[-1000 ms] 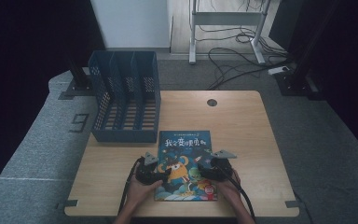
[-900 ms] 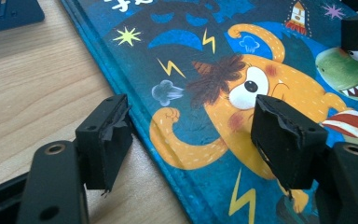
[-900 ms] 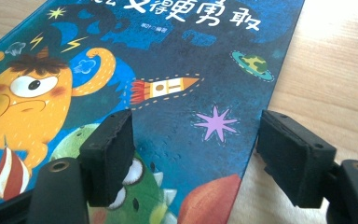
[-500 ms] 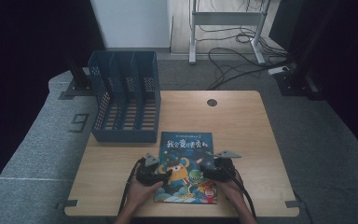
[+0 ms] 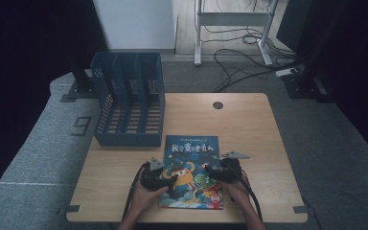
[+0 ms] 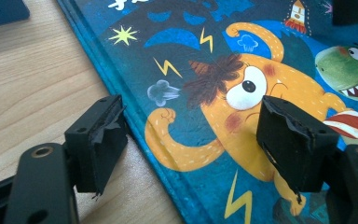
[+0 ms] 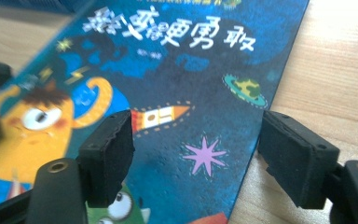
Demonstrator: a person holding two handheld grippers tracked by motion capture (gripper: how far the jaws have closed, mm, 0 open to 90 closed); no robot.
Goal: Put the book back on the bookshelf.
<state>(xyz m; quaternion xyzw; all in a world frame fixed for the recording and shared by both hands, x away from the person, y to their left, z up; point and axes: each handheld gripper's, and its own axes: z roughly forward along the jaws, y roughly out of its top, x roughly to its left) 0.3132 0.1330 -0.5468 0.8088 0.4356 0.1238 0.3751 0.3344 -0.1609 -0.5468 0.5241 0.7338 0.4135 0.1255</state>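
- Jaws of the left gripper [image 6: 191, 144] stand spread wide, straddling the left edge of the flat blue picture book with a cartoon-monster cover [image 6: 242, 93]: one jaw over bare wood, the other over the orange monster; neither visibly pinches anything.
- Jaws of the right gripper [image 7: 196, 158] are likewise spread, straddling the book's right edge, one over the cover, one over the light wooden table [image 7: 335, 70].
- Book lies flat near the table's front edge, just right of the dark blue perforated plastic file rack [image 5: 129, 105], apart from it.
- Risk, as I judge it: the thin cover sits flush on the wood, so a jaw may skate over the edge and push the book sideways instead of getting under it; uneven pressure from the two sides could twist it or buckle the cover.
- Compared with a second ago, both grippers sit slightly closer to the book's edges; the book itself has not shifted.
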